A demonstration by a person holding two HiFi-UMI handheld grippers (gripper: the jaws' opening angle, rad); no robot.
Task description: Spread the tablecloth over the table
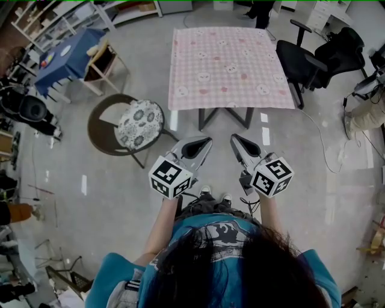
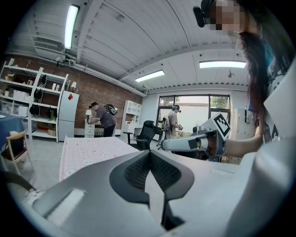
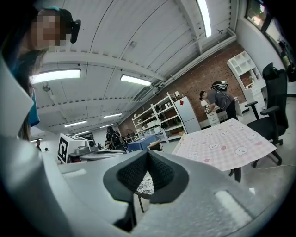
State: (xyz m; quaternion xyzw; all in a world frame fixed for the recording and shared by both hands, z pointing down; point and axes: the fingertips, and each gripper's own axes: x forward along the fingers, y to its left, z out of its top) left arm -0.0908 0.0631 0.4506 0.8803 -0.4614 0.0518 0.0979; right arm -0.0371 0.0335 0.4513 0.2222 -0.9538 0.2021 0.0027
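Ahead of the person, across open floor [image 1: 102, 180], found the tablecloth [image 1: 225, 66] already lying flat over the surface [image 1: 206, 118], pink check uppermost. Saw no bare top at any of the four edges in the head view, and no fold or bunching worth recording. Noted a short overhang at the near edge; could not verify the drape along the far edge.

Recorded the left gripper [image 1: 206, 142] and the right gripper [image 1: 234, 139] side by side, well short of the near edge and touching nothing. Confirmed from the left gripper view that its fingers [image 2: 138, 169] are pressed together with nothing between them; confirmed the same for the right-hand fingers [image 3: 132, 173].

Judged the spreading essentially complete. Left to do, at most: a check that the overhang is even, and perhaps a smoothing tug at a corner.

Regarding edges and room:
- Near edge: fully open to approach, with bare floor up to it.
- Right edge: crowded by a black office chair [image 1: 304, 60] just beside the cloth.
- Left edge: open, with a round chair [image 1: 138, 123] near the front corner but apart from it.
- Far edge: partly occupied by a person [image 1: 263, 12] standing just beyond.
- Also flagged a cable [image 1: 319, 132] trailing on the floor to the right; judged a snag risk for any walk round that side.
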